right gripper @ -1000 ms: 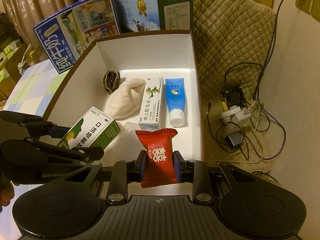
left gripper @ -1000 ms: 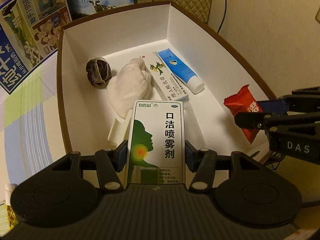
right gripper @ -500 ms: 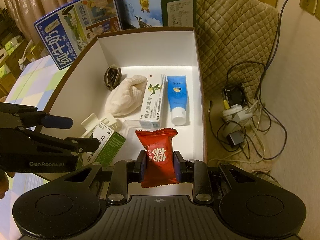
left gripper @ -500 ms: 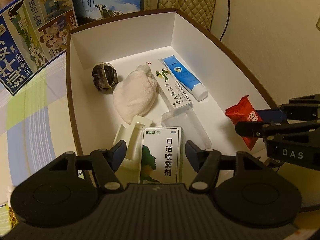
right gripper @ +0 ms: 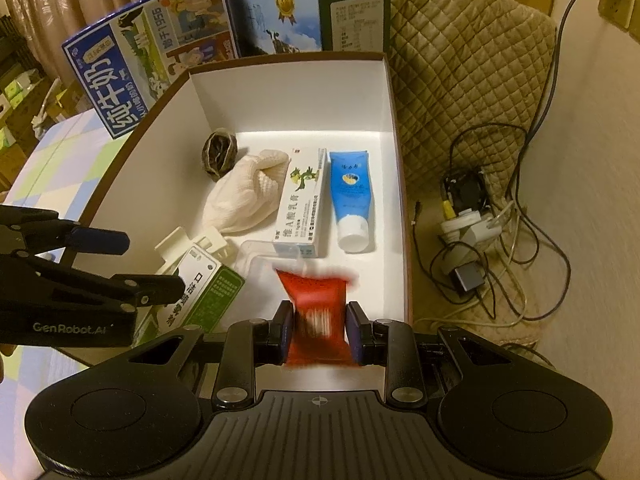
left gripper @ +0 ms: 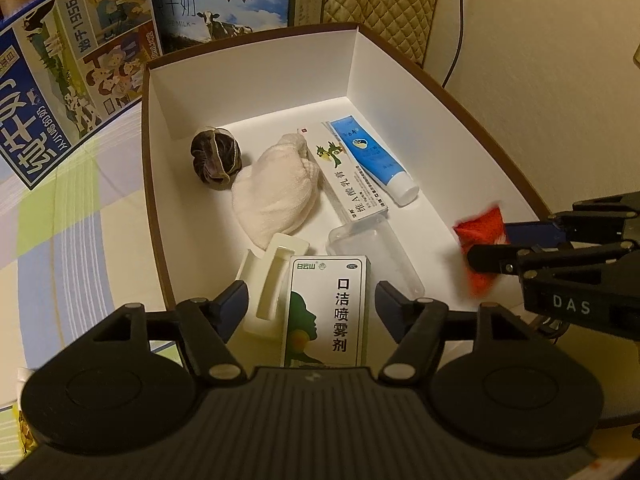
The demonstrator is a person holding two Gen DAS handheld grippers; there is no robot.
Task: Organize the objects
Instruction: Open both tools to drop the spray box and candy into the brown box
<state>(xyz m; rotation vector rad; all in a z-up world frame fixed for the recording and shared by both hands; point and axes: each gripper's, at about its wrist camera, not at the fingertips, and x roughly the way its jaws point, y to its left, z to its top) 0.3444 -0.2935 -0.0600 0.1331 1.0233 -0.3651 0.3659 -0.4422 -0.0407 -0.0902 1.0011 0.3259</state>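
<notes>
A white box with a brown rim holds the sorted items. The green-and-white spray carton lies at its near end, partly on a white plastic insert. My left gripper hovers open just above that carton, touching nothing. My right gripper is shut on a red candy packet, held over the box's near right corner. The packet looks motion-blurred in both views.
Further in lie a brown mesh ball, a white cloth, an ointment carton, a blue tube and a clear plastic tray. Milk cartons stand behind. A quilted cushion and tangled cables lie right.
My left gripper opened, dropped the spray carton into the box and drew back a little. The red packet, sharp before, is now blurred between the right fingers.
</notes>
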